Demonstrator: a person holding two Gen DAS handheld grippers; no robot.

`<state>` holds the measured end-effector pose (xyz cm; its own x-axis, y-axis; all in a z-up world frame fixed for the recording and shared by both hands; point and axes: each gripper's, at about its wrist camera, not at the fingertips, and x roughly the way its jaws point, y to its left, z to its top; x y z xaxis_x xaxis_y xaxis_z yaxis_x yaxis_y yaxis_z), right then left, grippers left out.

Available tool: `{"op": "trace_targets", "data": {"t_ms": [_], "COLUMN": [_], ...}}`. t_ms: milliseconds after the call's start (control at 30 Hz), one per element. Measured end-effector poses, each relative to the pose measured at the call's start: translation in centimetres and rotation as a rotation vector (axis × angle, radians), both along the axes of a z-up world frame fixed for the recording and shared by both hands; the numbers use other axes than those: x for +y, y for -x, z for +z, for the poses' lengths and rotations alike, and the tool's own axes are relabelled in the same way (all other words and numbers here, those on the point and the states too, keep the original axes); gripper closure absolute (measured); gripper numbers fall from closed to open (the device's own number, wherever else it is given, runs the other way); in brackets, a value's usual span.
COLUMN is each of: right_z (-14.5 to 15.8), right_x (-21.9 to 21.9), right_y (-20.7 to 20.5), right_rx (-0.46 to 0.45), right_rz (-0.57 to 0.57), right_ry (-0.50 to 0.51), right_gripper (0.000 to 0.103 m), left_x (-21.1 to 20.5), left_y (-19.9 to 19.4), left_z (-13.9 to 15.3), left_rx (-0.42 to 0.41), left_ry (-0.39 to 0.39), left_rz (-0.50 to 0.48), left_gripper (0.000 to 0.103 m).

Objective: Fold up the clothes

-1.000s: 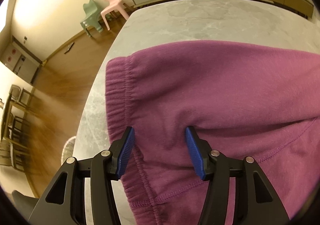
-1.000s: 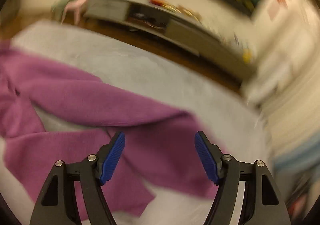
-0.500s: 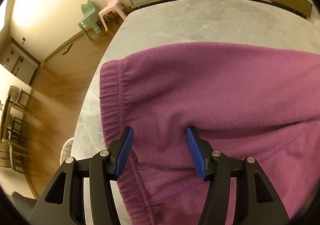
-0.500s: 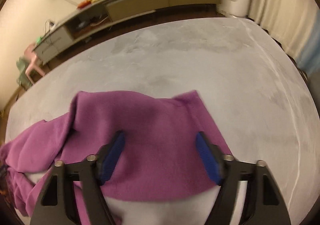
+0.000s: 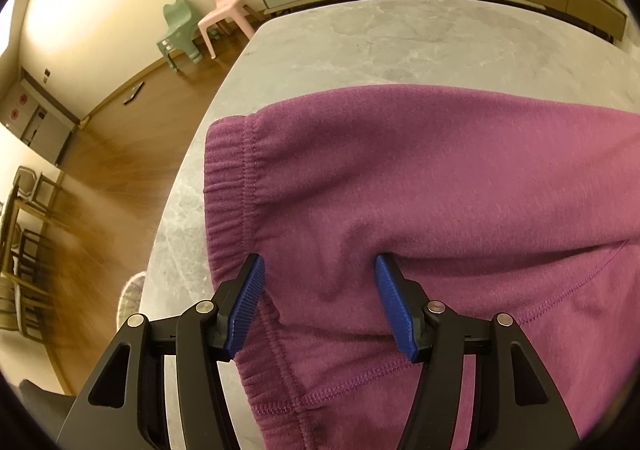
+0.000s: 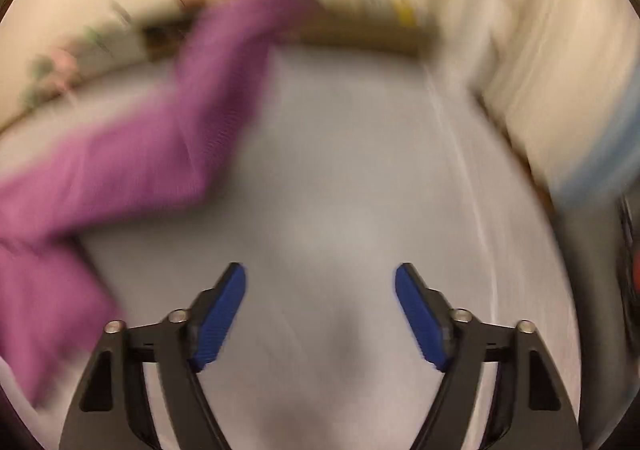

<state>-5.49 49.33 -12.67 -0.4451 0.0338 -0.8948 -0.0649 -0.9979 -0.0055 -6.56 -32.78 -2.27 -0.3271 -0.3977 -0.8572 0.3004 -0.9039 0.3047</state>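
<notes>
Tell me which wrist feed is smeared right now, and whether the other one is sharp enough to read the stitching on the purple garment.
Right wrist view: heavy motion blur over the purple garment, the grey table and the room; only the right gripper, open over bare table, is crisp. Left wrist view: sharp, warm light, fisheye bending at the edges; the seams and ribbed band read clearly between the left gripper fingers.

A purple fleece garment (image 5: 420, 186) with a ribbed elastic band at one end is spread on the grey table, one long part (image 6: 168, 138) extended across it, blurred.
</notes>
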Motion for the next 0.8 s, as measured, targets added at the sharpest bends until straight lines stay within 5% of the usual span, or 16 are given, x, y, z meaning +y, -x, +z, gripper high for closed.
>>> {"op": "trace_targets", "data": {"t_ms": [100, 233, 367, 433, 633, 733, 800], "right_z": [2.8, 6.4, 3.1, 0.5, 0.4, 3.3, 4.3], "right_x": [1.0, -4.5, -9.8, -10.1, -8.1, -9.6, -12.1], "right_y": [0.1, 3.0, 7.5, 10.1, 12.9, 8.4, 3.0], "right_rx": [0.090, 0.216, 0.086, 0.000, 0.043, 0.140, 0.141], "right_rz": [-0.062, 0.076, 0.177, 0.144, -0.047, -0.008, 0.094], "right_ry": [0.132, 0.076, -0.033, -0.107, -0.315, -0.164, 0.018], "right_gripper": [0.045, 0.041, 0.042, 0.053, 0.052, 0.048, 0.027], "left_x": [0.3, 1.0, 0.6, -0.8, -2.1, 0.1, 1.8], "left_y": [0.1, 0.1, 1.1, 1.6, 2.8, 1.9, 0.2], "left_z": [0.1, 0.8, -0.2, 0.0, 0.2, 2.6, 5.0], "left_rx": [0.004, 0.047, 0.013, 0.029, 0.032, 0.054, 0.109], "left_ry": [-0.004, -0.040, -0.030, -0.074, -0.039, 0.050, 0.057], "left_rz": [-0.005, -0.034, -0.033, -0.002, 0.066, 0.011, -0.039], "left_gripper": [0.044, 0.044, 0.040, 0.039, 0.036, 0.037, 0.037]}}
